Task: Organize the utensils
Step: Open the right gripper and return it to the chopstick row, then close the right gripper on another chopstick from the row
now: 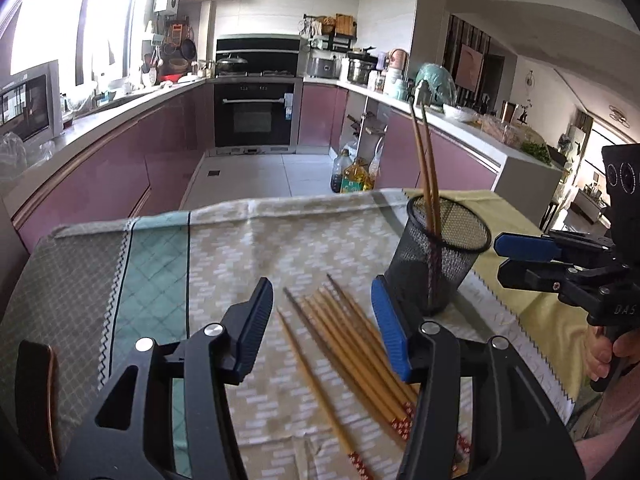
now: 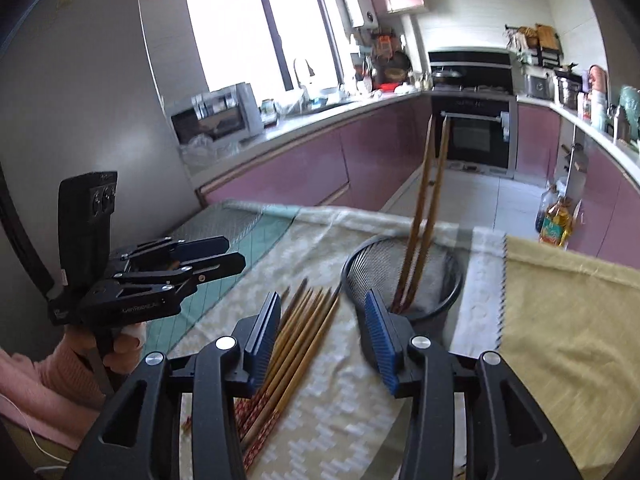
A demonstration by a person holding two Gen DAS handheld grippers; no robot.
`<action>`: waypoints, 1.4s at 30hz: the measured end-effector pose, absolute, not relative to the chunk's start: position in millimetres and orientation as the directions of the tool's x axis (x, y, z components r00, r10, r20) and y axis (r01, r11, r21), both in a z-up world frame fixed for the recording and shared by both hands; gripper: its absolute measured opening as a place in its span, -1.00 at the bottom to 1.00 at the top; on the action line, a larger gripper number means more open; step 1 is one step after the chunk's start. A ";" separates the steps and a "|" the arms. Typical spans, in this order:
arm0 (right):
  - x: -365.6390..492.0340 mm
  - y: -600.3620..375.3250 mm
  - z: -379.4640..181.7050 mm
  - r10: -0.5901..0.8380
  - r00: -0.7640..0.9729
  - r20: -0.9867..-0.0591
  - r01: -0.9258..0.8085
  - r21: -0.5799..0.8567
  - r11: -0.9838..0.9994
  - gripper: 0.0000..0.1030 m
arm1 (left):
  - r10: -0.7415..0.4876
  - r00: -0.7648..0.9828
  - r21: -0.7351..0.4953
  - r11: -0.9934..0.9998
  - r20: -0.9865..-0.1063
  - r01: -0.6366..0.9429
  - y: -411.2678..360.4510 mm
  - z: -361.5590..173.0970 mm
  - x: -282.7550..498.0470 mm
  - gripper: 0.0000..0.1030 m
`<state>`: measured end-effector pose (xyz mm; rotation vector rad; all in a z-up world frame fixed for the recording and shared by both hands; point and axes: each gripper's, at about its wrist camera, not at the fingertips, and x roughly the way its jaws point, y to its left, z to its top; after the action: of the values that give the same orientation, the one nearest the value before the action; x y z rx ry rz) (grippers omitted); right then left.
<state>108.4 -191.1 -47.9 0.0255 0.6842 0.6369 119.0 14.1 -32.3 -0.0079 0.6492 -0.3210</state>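
Several wooden chopsticks [image 1: 348, 344] lie side by side on the patterned tablecloth, their red-patterned ends toward me. My left gripper [image 1: 322, 280] hovers over them, open, with nothing pressed between its blue pads. Just right of it stands a black mesh cup [image 1: 444, 256] with two chopsticks [image 1: 426, 160] upright inside. In the right wrist view the same loose chopsticks [image 2: 296, 336] lie under the left finger of my right gripper [image 2: 323, 294], which is open and empty in front of the mesh cup [image 2: 360, 252]. Each gripper also shows from the side, right gripper [image 1: 498, 258] and left gripper [image 2: 236, 253].
A yellow cloth [image 2: 560, 320] covers the table's right part, with a teal-and-grey cloth [image 1: 156, 272] at the left. The table's far edge drops to a tiled floor with oil bottles [image 1: 352, 176]. Pink kitchen cabinets and an oven [image 1: 252, 114] stand beyond.
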 end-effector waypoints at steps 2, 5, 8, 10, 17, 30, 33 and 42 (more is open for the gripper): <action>107.1 -182.8 -68.6 0.558 0.553 -0.619 -0.535 0.249 0.807 -0.19 | -0.288 0.722 -0.116 0.953 -0.629 0.279 19.2 -49.8 116.1 -0.01; 106.6 -171.1 -87.9 0.535 0.526 -0.661 -0.522 0.245 0.817 -0.19 | -0.272 0.692 -0.109 0.957 -0.669 0.271 19.6 -70.3 111.5 -0.01; 103.1 -165.3 -100.2 0.528 0.510 -0.679 -0.516 0.249 0.819 -0.19 | -0.269 0.672 -0.100 0.955 -0.690 0.279 11.0 -81.5 107.6 0.00; 103.6 -165.0 -102.7 0.527 0.505 -0.683 -0.512 0.255 0.820 -0.19 | -0.274 0.662 -0.096 0.951 -0.698 0.293 2.5 -82.6 108.8 0.05; 100.7 -163.3 -109.6 0.523 0.496 -0.693 -0.499 0.266 0.825 -0.19 | -0.276 0.628 -0.057 0.936 -0.728 0.346 -20.3 -96.5 105.1 0.06; 103.6 -151.9 -116.8 0.502 0.491 -0.712 -0.492 0.248 0.834 -0.19 | -0.275 0.625 -0.074 0.942 -0.731 0.328 -1.6 -97.0 97.2 0.01; 105.7 -148.6 -118.7 0.483 0.496 -0.722 -0.486 0.231 0.843 -0.19 | -0.264 0.623 -0.069 0.946 -0.737 0.318 0.1 -98.1 99.9 -0.01; 114.9 -141.9 -125.9 0.433 0.504 -0.747 -0.462 0.190 0.867 -0.38 | -0.237 0.597 -0.070 0.954 -0.767 0.290 4.5 -106.7 110.9 -0.22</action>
<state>114.9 -141.8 -125.9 -0.0355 0.8915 0.5397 110.9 4.5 -106.7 0.0648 0.8800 -0.3064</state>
